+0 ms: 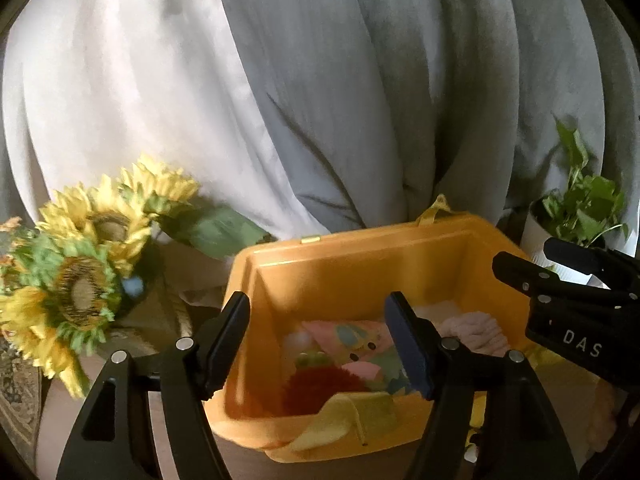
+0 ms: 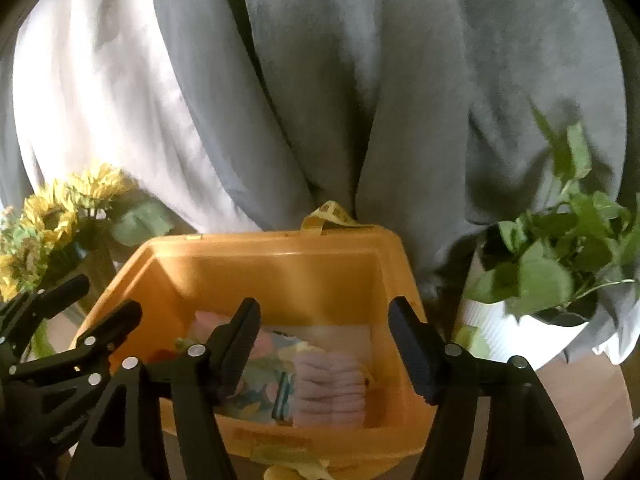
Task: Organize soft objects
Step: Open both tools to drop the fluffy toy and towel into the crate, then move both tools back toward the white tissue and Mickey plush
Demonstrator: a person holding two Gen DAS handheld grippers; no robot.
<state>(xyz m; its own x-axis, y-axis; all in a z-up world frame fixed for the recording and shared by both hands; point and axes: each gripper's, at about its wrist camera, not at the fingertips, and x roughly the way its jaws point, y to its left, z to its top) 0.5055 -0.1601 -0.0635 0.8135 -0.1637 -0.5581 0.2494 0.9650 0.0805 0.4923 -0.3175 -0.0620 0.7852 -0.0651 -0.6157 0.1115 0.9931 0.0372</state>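
Overhead, left gripper (image 1: 320, 344) and right gripper (image 2: 324, 344), fingers spread and empty, above the orange bin (image 1: 360, 268).

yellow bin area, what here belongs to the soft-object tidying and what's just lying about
Job: yellow bin, pink towel, patterned cloth, red fuzzy item, yellow cloth.

Lying about: sunflowers, potted plant, curtains.

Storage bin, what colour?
Orange-yellow bin; right wrist view shows it best.
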